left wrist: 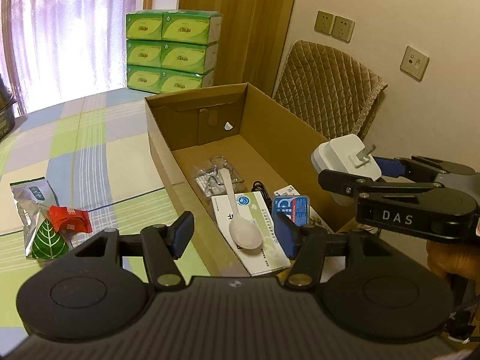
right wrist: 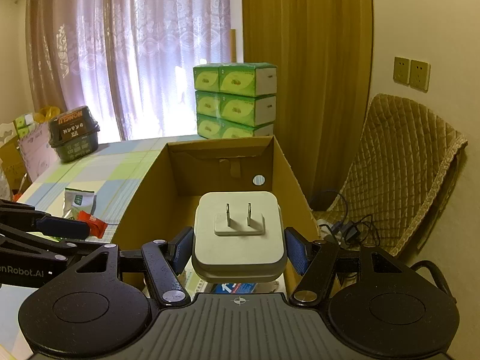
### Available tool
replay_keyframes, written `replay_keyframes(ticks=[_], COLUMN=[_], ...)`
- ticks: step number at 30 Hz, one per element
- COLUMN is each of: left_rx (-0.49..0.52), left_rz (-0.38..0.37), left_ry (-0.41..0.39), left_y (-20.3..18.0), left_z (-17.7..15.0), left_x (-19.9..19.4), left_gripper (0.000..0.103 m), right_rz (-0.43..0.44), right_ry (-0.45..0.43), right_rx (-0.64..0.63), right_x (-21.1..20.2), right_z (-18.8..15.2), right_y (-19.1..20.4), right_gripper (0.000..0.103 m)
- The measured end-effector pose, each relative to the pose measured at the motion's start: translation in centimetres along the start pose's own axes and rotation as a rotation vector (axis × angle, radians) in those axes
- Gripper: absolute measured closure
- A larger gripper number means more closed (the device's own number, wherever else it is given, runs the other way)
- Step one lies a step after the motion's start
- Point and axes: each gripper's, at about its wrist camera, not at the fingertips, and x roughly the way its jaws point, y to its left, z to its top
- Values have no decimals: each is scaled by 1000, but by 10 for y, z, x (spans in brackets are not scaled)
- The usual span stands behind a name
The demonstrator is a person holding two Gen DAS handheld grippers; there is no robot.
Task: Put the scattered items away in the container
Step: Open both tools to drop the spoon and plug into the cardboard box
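Observation:
An open cardboard box [left wrist: 163,150] [right wrist: 288,162] sits on the checked tablecloth. Inside lie a white spoon [left wrist: 244,231], a white-green booklet [left wrist: 255,207], a blue card packet [left wrist: 292,207], a clear plastic bag [left wrist: 216,174] and a black cable [left wrist: 260,187]. My right gripper [right wrist: 238,247] [left wrist: 358,169] is shut on a white plug adapter [right wrist: 238,234] [left wrist: 345,156], held above the box's near right end with prongs pointing forward. My left gripper [left wrist: 232,234] hangs open and empty over the box's near left wall. A silver-green tea packet [left wrist: 39,210] [right wrist: 78,201] and a red packet [left wrist: 70,219] [right wrist: 94,223] lie on the cloth left of the box.
Stacked green tissue packs [left wrist: 172,51] [right wrist: 235,99] stand behind the box. A quilted chair [left wrist: 327,90] [right wrist: 402,174] is to the right, with cables [right wrist: 348,228] on it. A dark tub [right wrist: 75,133] sits at the table's far left. Wall sockets [left wrist: 334,27] are on the right wall.

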Motion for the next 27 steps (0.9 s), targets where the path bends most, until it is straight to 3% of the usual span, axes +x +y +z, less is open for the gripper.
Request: replay_keyframes(ticks=[19, 27], left_rx=[-29, -43], left_rz=[6, 17], left_ry=[-3, -2], left_y=[11, 17], left_z=[-4, -9], left_x=[-5, -11], left_gripper=[44, 43], right_rz=[16, -9], right_ry=[2, -8], right_rx=[-61, -16], right_x=[12, 3], right_z=[5, -1], right_y=[5, -5], right_gripper=[36, 36])
